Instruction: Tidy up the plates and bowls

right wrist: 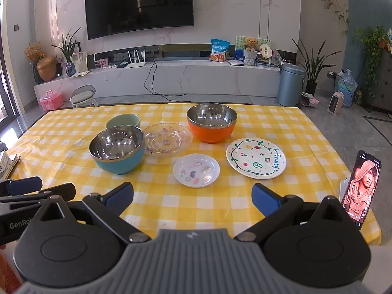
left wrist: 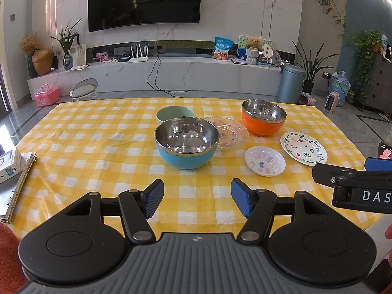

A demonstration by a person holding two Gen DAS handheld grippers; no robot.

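On the yellow checked cloth in front of you, everything sits around the blue bowl, the biggest dish and the one nearest your left gripper. Behind the blue bowl, partly hidden by it, stands the green bowl. To the right of the blue bowl and farther back stands the orange bowl, steel-lined like the blue one. Just right of the blue bowl, nearly touching its rim, lies the glass plate. Well right of the blue bowl, beyond the other plates, lies the painted plate with "Fruity" written on it. Right of the blue bowl and nearer to you lies the small plate, apart from its neighbours.

Your left gripper hangs over the cloth on the near side of the blue bowl, its jaws spread and holding nothing. Your right gripper hangs right of the blue bowl, near the small plate, jaws spread wide and likewise empty. A phone stands propped at the cloth's right edge.
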